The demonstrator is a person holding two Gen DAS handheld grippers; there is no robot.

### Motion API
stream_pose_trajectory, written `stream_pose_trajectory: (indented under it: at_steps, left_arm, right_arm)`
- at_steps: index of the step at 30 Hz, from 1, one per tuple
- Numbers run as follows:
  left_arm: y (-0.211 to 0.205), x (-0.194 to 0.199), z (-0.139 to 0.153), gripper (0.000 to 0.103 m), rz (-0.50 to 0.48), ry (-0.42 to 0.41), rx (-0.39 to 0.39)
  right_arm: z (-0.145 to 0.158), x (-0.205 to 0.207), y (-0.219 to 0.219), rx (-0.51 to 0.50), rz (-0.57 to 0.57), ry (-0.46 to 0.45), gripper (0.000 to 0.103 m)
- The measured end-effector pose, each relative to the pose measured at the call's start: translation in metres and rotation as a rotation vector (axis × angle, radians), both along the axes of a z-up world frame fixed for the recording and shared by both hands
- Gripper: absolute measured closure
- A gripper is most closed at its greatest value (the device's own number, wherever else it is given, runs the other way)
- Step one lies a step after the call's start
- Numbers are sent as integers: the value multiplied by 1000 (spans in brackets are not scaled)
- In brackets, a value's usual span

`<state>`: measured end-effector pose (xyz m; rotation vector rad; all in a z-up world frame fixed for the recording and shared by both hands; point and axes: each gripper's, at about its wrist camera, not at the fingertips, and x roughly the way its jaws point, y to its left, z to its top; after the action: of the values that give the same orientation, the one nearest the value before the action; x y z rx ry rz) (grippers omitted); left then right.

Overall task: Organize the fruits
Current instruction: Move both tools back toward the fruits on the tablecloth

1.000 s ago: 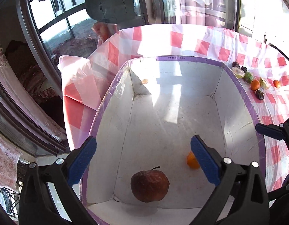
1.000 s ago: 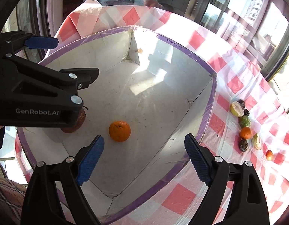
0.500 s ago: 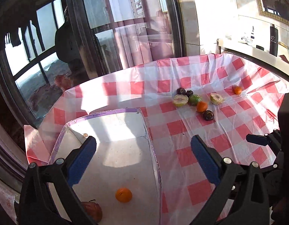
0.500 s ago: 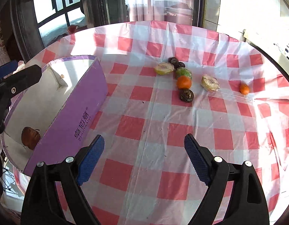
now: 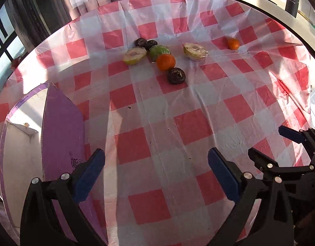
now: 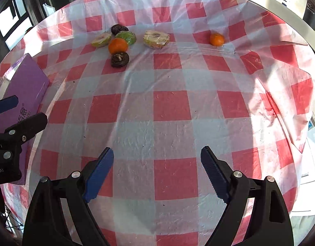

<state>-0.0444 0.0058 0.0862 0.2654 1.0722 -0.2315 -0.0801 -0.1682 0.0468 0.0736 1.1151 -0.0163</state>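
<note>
I counted seven pieces of fruit on the checked tablecloth [image 6: 171, 110]. There were two oranges: a larger one [image 6: 118, 45] in the cluster and a small one [image 6: 217, 39] off alone to the right. There were two pale cut halves wrapped in film, one at the left of the cluster [image 6: 101, 39] and one [image 6: 156, 39] set apart between the cluster and the small orange. One green wrapped fruit [image 6: 127, 37] sat just behind the larger orange. The left wrist view showed three dark fruits: one [image 5: 176, 75] nearest me, just in front of the larger orange, and two [image 5: 145, 43] at the back, touching each other.

There was one container, a purple box [image 5: 61, 127] with a white inside, at the left edge of the table. From where I looked only a bare strip of its interior showed; I could not tell what lay in it.

My left gripper [image 5: 156, 176] hovered above the cloth just right of the box wall, jaws spread wide with nothing between them. My right gripper [image 6: 157, 170] hung beside it, likewise spread and empty. All the loose fruit lay well ahead of both grippers, toward the far side of the table, the cluster ahead and slightly left, the small orange ahead and right.
</note>
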Motion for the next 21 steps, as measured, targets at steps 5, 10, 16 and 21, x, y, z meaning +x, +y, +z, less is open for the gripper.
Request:
stream_pose_trajectory:
  at_steps: [5,10,16,21]
  left_arm:
    - [-17,19,-22,2,40,70,12]
    - [-35,42,-42,2,59,111,12]
    - [-53,73,-62,2,85,124,-13]
    - [-59,100,-70,2,138,126,-31]
  right_arm:
    - [-13,8,-15,1,22,14,20]
    - [-22,31,-28,2,65,-11,20]
    - [-33,71,-42,-19,101,-45,19]
    - [-39,99,-60,-22,105,-70,19]
